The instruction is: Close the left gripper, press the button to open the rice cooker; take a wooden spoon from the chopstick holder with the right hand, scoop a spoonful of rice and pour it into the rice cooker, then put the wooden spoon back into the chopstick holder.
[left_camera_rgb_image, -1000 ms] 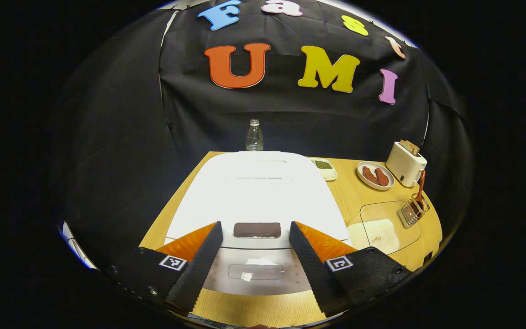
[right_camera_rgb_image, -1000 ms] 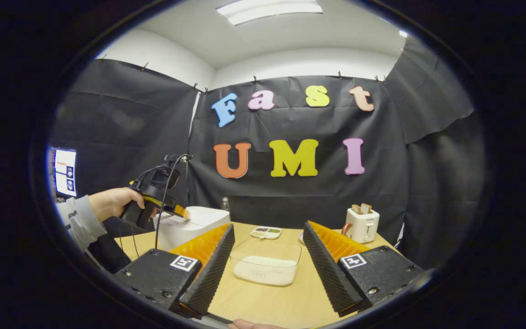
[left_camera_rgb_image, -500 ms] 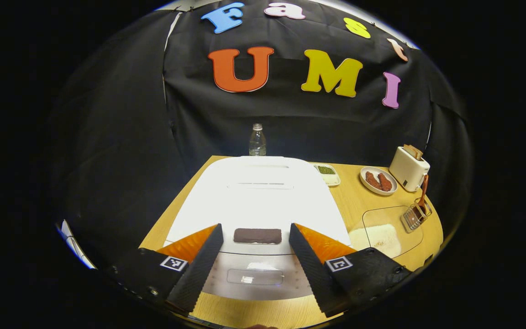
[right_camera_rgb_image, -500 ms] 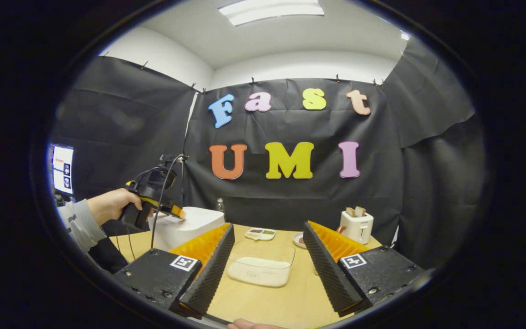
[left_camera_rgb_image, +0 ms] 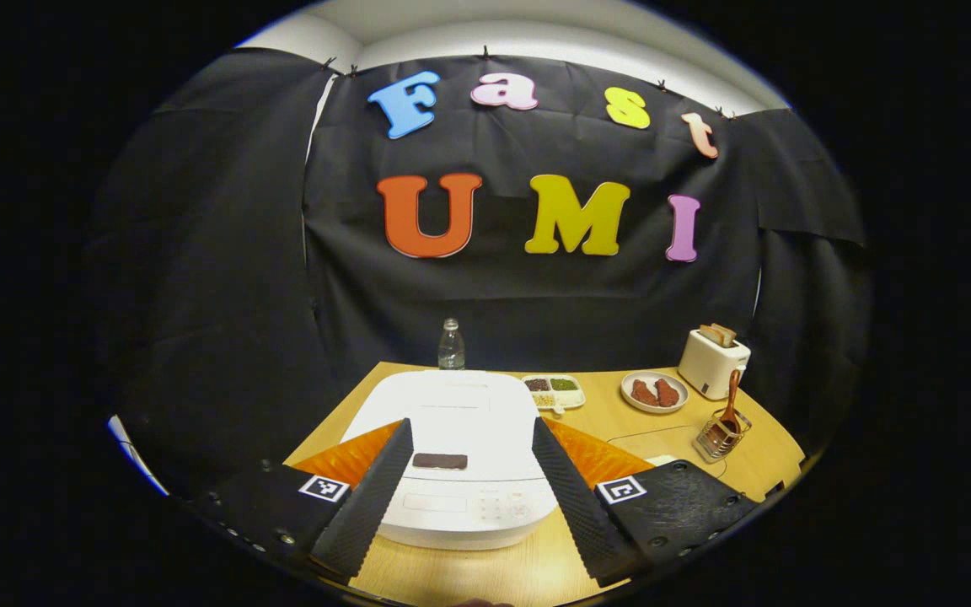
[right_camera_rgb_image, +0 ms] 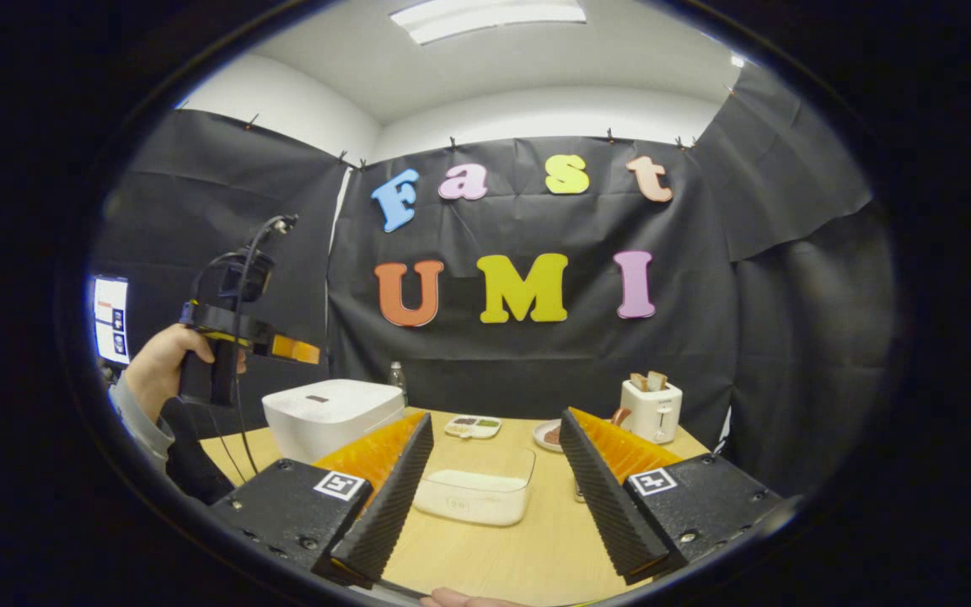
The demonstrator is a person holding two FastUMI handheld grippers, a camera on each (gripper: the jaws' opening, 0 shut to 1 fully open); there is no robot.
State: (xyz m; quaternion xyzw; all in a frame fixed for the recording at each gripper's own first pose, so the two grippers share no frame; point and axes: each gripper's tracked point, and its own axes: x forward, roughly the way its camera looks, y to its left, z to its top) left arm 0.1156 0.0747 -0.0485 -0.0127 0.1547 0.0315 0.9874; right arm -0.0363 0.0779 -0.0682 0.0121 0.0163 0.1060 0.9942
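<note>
The left gripper is now standing well above and nearer than the rice cooker; a second ago it was hovering low over the lid with the dark button between its fingers. In the right gripper view, the left gripper is being held high, clear of the cooker, by a hand. Its jaws are standing wide apart, holding nothing. The lid is still lying flat and closed, so in my judgement the button has not been pressed; the lift-off looks like a withdrawal without result, and closing the jaws and pressing are still outstanding.

The right gripper is waiting near the table's near edge, jaws wide and empty, with the clear rice container lying beyond them. The wooden spoon is standing upright in the chopstick holder at the far right, near the toaster, untouched.

Writing: no brand or label is legible on the cooker, the toaster or the bottle; the panel markings are too small to make out.
</note>
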